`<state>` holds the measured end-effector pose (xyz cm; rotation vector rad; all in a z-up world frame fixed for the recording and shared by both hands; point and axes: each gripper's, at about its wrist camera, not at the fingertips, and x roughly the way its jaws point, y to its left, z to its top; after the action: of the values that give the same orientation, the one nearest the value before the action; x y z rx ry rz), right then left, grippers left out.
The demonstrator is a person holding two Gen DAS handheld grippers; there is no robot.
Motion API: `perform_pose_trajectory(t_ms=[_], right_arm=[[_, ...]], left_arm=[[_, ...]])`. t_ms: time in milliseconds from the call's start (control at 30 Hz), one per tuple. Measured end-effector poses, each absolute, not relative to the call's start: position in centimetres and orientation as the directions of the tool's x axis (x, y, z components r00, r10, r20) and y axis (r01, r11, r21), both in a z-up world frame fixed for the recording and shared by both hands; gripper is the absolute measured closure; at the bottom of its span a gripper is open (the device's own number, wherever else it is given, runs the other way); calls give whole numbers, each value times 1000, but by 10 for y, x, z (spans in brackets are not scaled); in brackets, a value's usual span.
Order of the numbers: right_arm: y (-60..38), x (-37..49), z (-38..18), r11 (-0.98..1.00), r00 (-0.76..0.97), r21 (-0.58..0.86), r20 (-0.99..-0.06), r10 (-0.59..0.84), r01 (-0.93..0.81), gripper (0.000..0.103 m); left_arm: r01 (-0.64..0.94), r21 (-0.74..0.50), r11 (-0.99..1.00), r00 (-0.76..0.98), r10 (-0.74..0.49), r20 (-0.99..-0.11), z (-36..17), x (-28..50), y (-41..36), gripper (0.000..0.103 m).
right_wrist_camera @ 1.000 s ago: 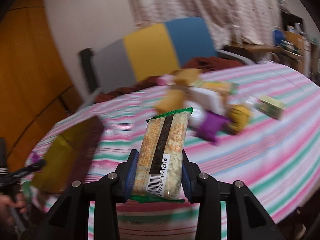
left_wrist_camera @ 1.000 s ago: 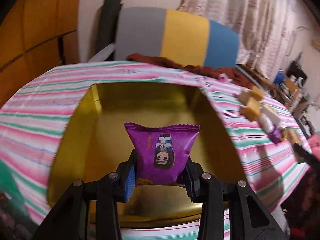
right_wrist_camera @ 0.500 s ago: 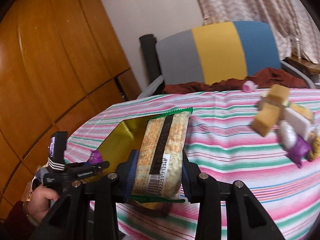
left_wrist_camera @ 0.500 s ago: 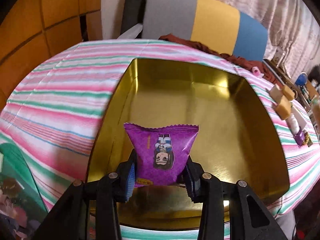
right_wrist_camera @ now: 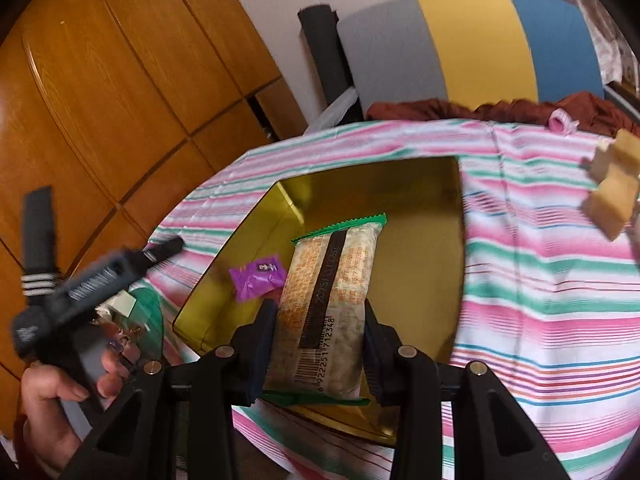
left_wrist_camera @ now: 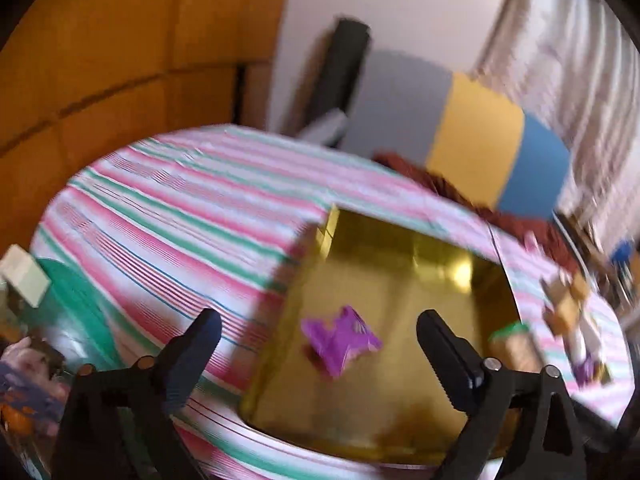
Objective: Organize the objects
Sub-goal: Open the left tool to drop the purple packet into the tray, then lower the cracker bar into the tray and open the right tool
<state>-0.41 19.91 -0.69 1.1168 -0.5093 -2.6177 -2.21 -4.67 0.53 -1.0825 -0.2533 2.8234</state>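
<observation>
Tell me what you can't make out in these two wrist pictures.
- Left wrist view: motion blur smears the purple packet in the gold tin, so its print is unreadable.
- Right wrist view: the snack bar hides the tin floor behind it.
- Right wrist view: the frame edge cuts off the tan blocks.

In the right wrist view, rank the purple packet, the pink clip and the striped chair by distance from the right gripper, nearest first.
1. purple packet, lying in the gold tin, just left of the right gripper.
2. pink clip, on the table's far edge, right.
3. striped chair, behind the table.
</observation>
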Motion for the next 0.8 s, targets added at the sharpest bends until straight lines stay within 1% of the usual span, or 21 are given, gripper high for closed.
perform_pose_trajectory(t_ms=[67, 133, 300, 433, 633, 800], right_arm=[[192, -13, -11, -906, -659, 413, -657, -366, 91, 64], [185, -23, -17, -903, -639, 419, -670, -377, 94, 64], [169, -43, -34, -899, -586, 434, -712, -387, 66, 64], [163, -54, -44, -893, -565, 451, -738, -367, -8, 64], [150, -62, -49, -875, -533, 483, -744, -403, -12, 61], [156, -49, -34, -887, -579, 461, -717, -388, 22, 60]], left_arm=[[-18, -176, -984, -774, 125, -621, 13, -18, -51, 0], [2, -167, -986, -789, 101, -606, 17, -15, -53, 0], [24, -210, -977, -781, 113, -614, 16, -16, -60, 0], [32, -236, -971, -769, 127, -627, 14, -16, -59, 0], [31, -253, -967, -770, 138, -623, 15, -14, -59, 0], [28, -275, -961, -777, 152, -611, 17, -11, -59, 0]])
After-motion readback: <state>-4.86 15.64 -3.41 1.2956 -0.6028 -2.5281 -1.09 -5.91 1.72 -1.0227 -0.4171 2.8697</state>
